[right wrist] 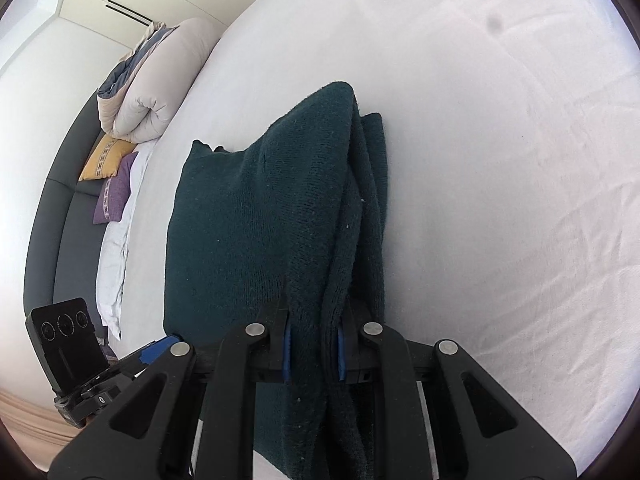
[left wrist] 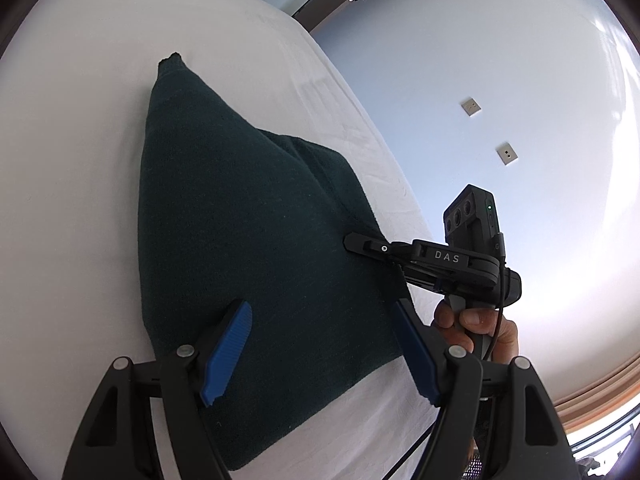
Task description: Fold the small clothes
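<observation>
A dark green knitted garment (left wrist: pixel 240 240) lies partly folded on the white bed sheet (left wrist: pixel 80 140). My left gripper (left wrist: pixel 320 352) is open just above the garment's near part, its blue pads (left wrist: pixel 228 352) wide apart with cloth between them. My right gripper (right wrist: pixel 313 354) is shut on a bunched edge of the dark green garment (right wrist: pixel 248 220) and lifts that edge into a ridge. In the left wrist view the right gripper (left wrist: pixel 356 242) shows at the garment's right edge, held by a hand.
The white sheet (right wrist: pixel 500 160) spreads wide to the right. A rolled duvet (right wrist: pixel 160 80) and yellow and purple cushions (right wrist: pixel 106 160) lie at the far end by a dark headboard. A white wall with two sockets (left wrist: pixel 470 106) stands beyond the bed edge.
</observation>
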Demonstrator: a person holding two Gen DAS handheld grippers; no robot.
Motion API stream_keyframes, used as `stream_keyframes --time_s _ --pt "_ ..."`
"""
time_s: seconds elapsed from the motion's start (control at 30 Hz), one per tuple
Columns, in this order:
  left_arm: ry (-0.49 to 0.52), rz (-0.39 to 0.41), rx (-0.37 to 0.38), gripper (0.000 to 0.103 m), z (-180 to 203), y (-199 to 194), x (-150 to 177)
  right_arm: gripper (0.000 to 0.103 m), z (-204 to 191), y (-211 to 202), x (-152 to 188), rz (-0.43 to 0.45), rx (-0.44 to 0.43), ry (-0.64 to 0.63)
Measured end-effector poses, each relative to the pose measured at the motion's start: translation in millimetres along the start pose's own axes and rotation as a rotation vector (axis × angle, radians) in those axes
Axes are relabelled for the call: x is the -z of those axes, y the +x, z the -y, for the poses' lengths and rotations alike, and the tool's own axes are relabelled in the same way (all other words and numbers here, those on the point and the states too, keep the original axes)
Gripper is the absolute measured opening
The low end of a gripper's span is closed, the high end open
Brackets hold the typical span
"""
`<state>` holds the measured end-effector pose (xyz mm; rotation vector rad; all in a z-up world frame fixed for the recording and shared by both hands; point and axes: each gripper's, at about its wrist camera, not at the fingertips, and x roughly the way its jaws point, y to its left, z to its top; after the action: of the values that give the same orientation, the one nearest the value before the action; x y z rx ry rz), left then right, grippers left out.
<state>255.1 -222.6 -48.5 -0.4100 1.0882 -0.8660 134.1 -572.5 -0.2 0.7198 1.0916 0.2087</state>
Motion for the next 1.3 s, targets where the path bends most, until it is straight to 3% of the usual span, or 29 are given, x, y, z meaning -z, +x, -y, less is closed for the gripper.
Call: stream_keyframes --time_s 0.2,0.37,0.43,0.5,0.57,0.6,0.67,0.77,0.8,0.83,0.9,1.0,1.03,1.17,1.3 --pt "0.025 0.033 -0.026 0.074 -2 -15 1 0.014 1 5 -1 -0.004 -0.006 0.0" --pt "0.056 0.017 -0.062 0.072 2 -6 -4 0.015 20 16 0 -0.015 -0.08 0.075" --pt "0.071 0.031 -0.071 0.072 3 -10 -4 0.018 22 11 1 -0.016 -0.099 0.115" --pt "0.079 0.057 -0.091 0.072 2 -16 -8 0.025 22 -2 4 0.012 -0.047 0.13" --pt "0.079 0.083 -0.108 0.072 -1 -23 -16 0.044 22 -24 9 0.092 0.023 0.127" --pt "0.08 0.09 -0.113 0.072 -2 -24 -21 0.045 19 -36 10 0.14 0.046 0.123" --pt "0.101 0.106 -0.134 0.069 -1 -25 -32 0.045 9 -50 12 0.184 -0.001 0.088" --pt "0.164 0.094 -0.179 0.05 6 -12 -52 0.045 -20 -48 11 0.164 -0.099 -0.004" --pt "0.175 0.08 -0.196 0.038 7 -4 -59 0.044 -29 -42 10 0.141 -0.121 -0.034" --pt "0.182 0.071 -0.213 0.027 6 3 -64 0.044 -37 -33 9 0.118 -0.124 -0.061" --pt "0.199 0.036 -0.25 0.02 3 21 -71 0.044 -45 -15 9 0.085 -0.092 -0.091" --pt "0.197 -0.042 -0.291 0.012 -11 48 -70 0.038 -30 13 9 0.033 -0.026 -0.052" --pt "0.188 -0.052 -0.284 0.012 -18 53 -68 0.028 -23 20 11 0.031 -0.011 -0.051" --pt "0.126 -0.072 -0.229 0.009 -39 59 -70 0.015 -6 26 14 0.05 -0.052 -0.033" --pt "0.157 -0.086 -0.278 0.008 -34 61 -69 0.01 -3 30 15 0.065 -0.05 -0.016"
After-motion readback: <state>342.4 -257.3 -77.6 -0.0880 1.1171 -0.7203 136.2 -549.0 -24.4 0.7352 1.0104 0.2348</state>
